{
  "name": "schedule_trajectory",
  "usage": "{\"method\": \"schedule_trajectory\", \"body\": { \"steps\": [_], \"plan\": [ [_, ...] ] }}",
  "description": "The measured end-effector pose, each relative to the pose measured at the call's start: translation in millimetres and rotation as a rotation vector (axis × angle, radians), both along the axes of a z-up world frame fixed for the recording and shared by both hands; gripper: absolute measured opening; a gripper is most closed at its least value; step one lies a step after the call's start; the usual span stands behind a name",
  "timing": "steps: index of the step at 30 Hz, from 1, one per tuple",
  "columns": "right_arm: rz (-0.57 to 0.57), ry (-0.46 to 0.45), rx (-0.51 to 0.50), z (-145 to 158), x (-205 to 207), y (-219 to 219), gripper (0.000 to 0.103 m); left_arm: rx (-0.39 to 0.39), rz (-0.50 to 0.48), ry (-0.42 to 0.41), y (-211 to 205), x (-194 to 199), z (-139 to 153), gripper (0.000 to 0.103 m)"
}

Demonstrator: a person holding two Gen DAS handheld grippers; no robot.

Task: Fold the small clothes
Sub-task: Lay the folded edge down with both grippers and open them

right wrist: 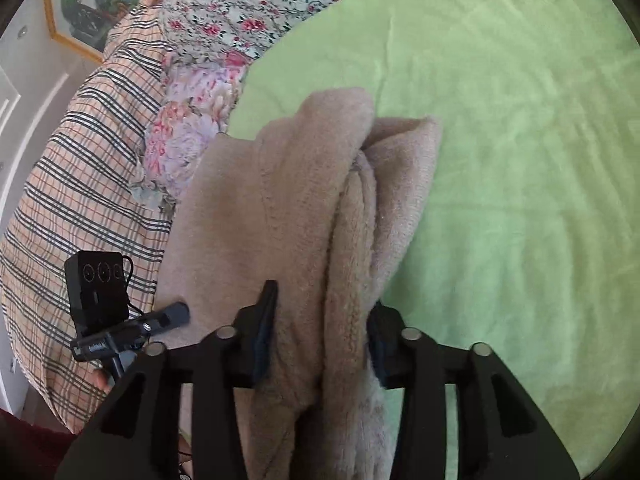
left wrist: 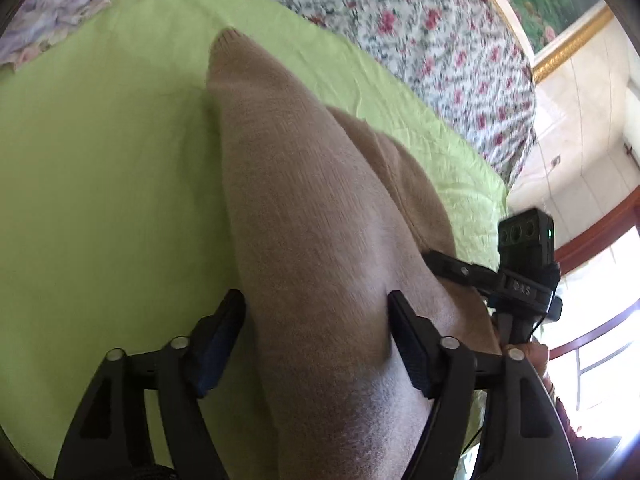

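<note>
A beige fleece garment [left wrist: 304, 208] hangs folded over a light green sheet [left wrist: 100, 160]. My left gripper [left wrist: 316, 308] has its fingers on both sides of a thick fold of it and grips it. My right gripper [right wrist: 320, 312] grips another bunch of the same garment [right wrist: 304, 184], where several layers and a ribbed edge show. The right gripper's body [left wrist: 524, 264] shows at the right in the left wrist view, just past the cloth. The left gripper's body [right wrist: 104, 304] shows at the left in the right wrist view. The cloth hides the inner faces of all the pads.
The green sheet [right wrist: 500, 160] covers the bed. A floral quilt [left wrist: 420, 24] and a pale flowered pillow [right wrist: 188, 136] lie at the far side. A checked cover [right wrist: 80, 160] lies to the left in the right wrist view. A framed picture [left wrist: 560, 4] hangs on the wall.
</note>
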State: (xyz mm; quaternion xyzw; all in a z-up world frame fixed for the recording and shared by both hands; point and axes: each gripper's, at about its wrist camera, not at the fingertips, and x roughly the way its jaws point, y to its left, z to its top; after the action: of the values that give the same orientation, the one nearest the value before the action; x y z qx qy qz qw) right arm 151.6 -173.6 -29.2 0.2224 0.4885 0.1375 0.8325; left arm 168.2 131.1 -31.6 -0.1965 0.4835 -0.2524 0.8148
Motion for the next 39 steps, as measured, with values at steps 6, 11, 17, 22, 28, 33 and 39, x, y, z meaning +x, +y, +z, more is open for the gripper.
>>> {"method": "schedule_trajectory", "body": {
  "steps": [6,11,17,22,28,33,39],
  "plan": [
    [-0.086,-0.088,-0.063,38,28,-20,0.065,-0.013,0.085,-0.023,27,29,15,0.079],
    [-0.05,-0.052,-0.062,28,73,-3,0.008,0.019,0.126,0.007,22,58,9,0.079],
    [-0.128,-0.177,-0.09,47,40,-22,0.008,0.109,0.121,-0.033,10,66,9,0.06],
    [-0.112,-0.068,-0.104,13,53,-24,0.009,0.205,0.11,-0.044,-6,68,5,0.061],
    [-0.128,-0.122,-0.088,47,15,-17,0.018,0.252,0.111,-0.098,3,29,33,0.061],
    [-0.103,-0.159,-0.052,62,-53,-6,0.044,0.304,0.076,-0.165,13,-53,43,0.063],
    [-0.09,-0.141,-0.012,48,-122,4,0.044,0.313,0.05,-0.173,6,-144,33,0.066]
  ]
}}
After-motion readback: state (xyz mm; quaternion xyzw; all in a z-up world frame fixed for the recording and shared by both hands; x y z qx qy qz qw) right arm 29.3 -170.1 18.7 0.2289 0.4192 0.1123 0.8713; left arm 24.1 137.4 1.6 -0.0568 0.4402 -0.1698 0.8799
